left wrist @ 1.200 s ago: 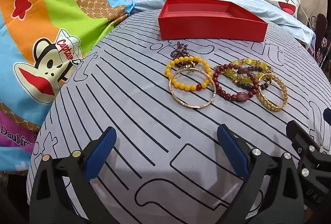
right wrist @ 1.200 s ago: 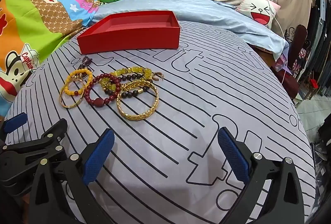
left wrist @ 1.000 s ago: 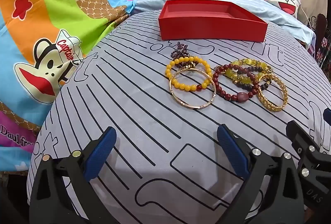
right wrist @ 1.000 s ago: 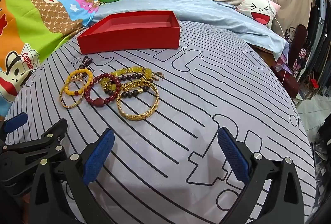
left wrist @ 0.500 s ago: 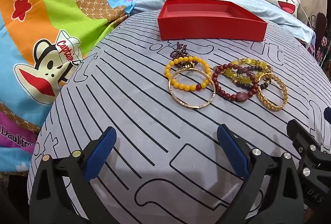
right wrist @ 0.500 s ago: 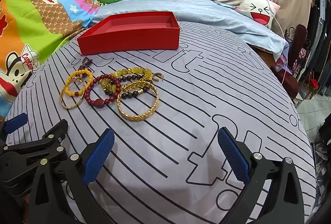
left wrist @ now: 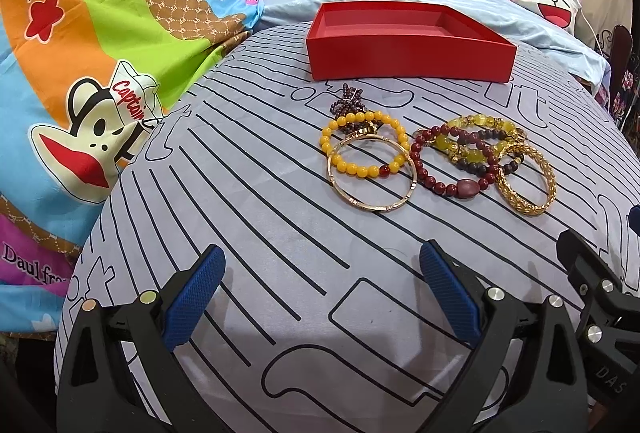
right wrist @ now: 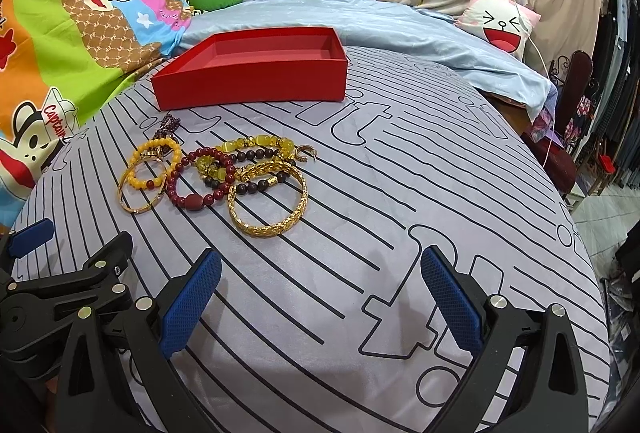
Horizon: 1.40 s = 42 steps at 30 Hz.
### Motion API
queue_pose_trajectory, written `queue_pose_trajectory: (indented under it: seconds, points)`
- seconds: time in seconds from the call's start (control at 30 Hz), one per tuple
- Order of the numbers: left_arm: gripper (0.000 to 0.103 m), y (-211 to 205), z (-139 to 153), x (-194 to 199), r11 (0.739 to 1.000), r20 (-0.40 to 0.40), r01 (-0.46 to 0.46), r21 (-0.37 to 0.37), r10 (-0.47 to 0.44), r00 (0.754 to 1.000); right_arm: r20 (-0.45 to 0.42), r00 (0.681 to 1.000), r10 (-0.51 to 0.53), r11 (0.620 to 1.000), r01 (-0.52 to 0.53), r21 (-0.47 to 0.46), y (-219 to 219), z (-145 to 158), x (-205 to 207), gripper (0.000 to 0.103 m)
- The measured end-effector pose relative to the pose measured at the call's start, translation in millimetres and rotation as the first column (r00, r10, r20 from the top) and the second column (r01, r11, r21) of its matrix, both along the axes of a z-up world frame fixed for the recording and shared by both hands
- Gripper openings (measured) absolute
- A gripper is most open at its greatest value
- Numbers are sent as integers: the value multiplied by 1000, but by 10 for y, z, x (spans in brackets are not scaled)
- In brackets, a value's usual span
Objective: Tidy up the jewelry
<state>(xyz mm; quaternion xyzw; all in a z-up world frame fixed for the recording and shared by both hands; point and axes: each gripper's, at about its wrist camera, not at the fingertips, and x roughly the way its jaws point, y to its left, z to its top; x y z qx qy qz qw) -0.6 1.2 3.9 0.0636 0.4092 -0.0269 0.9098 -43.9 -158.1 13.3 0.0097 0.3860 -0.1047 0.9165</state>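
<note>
- Left wrist view: my left gripper (left wrist: pixel 320 293) hangs low over the striped grey sheet (left wrist: pixel 256 217) with its blue-padded fingers (left wrist: pixel 194 291) spread wide and nothing between them.
- Ahead of it lies the jewelry: a yellow bead bracelet (left wrist: pixel 362 143) overlapping a thin gold bangle (left wrist: pixel 372 175), with a small dark beaded piece (left wrist: pixel 348 103) just behind them.
- To their right a dark red bead bracelet (left wrist: pixel 450 163) lies tangled with a yellow-green bead bracelet (left wrist: pixel 478 137), and a woven gold bangle (left wrist: pixel 526 179) touches that cluster.
- The red tray (left wrist: pixel 408 55) sits beyond the pile, apart from it.
- Right wrist view: my right gripper (right wrist: pixel 320 297) is likewise wide open and holds nothing, low over the sheet (right wrist: pixel 400 193).
- From here the bracelets sit ahead and to the left, the woven gold bangle (right wrist: pixel 267 199) nearest me, the red tray (right wrist: pixel 252 81) behind them.
- A cartoon blanket (right wrist: pixel 60 33) borders the left side.
</note>
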Motion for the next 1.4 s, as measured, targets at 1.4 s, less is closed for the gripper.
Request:
queue_pose_trajectory:
  seconds: [1.4]
  points:
    - [93,25,3,-14,1000,6,-2,-2,2,1000,6,1000,1,1000,-1,6,5,-5,-25,96]
